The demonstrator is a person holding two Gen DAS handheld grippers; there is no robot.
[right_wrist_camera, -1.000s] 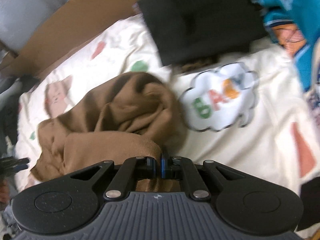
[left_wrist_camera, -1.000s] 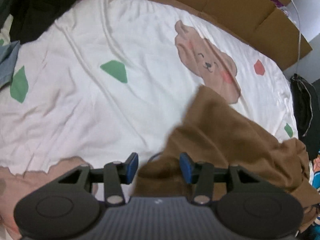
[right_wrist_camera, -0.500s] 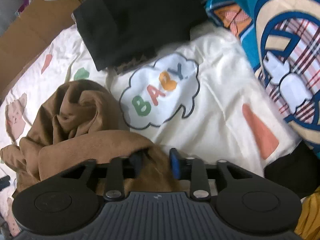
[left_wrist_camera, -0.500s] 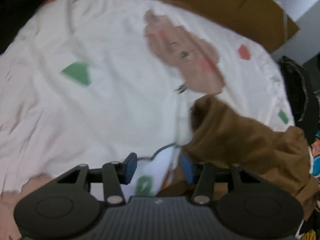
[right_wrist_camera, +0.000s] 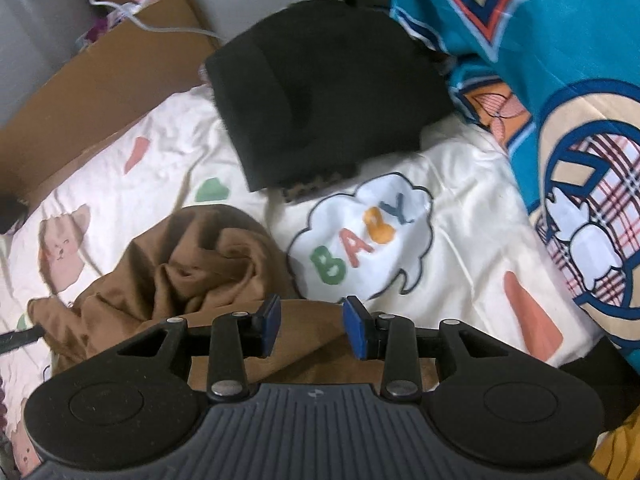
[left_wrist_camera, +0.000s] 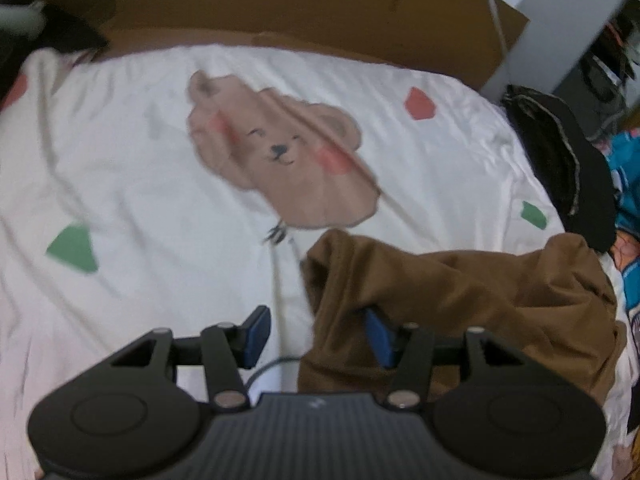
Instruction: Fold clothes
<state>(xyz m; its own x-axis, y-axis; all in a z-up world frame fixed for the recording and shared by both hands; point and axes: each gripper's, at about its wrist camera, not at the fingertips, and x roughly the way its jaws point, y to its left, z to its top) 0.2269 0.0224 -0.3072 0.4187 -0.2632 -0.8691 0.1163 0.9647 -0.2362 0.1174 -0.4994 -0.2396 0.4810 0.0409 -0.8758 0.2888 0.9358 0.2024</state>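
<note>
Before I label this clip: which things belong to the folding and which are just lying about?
In the job: brown garment, left tool, right tool.

Lying about: black folded garment, blue cartoon blanket, cardboard, bear-print sheet.

The white sheet (left_wrist_camera: 160, 184) is bare and wide to the left. The crumpled brown cloth (left_wrist_camera: 460, 292) fills the right. A black pile (right_wrist_camera: 328, 100) and blue blanket (right_wrist_camera: 540, 60) block the far side. Cardboard (left_wrist_camera: 280, 4) walls the back.

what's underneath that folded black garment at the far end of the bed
The folded black garment lies on the cream printed bedsheet. At its near edge a strip of brown patterned fabric peeks out from beneath. How far that fabric extends, or anything else under it, is hidden.
</note>
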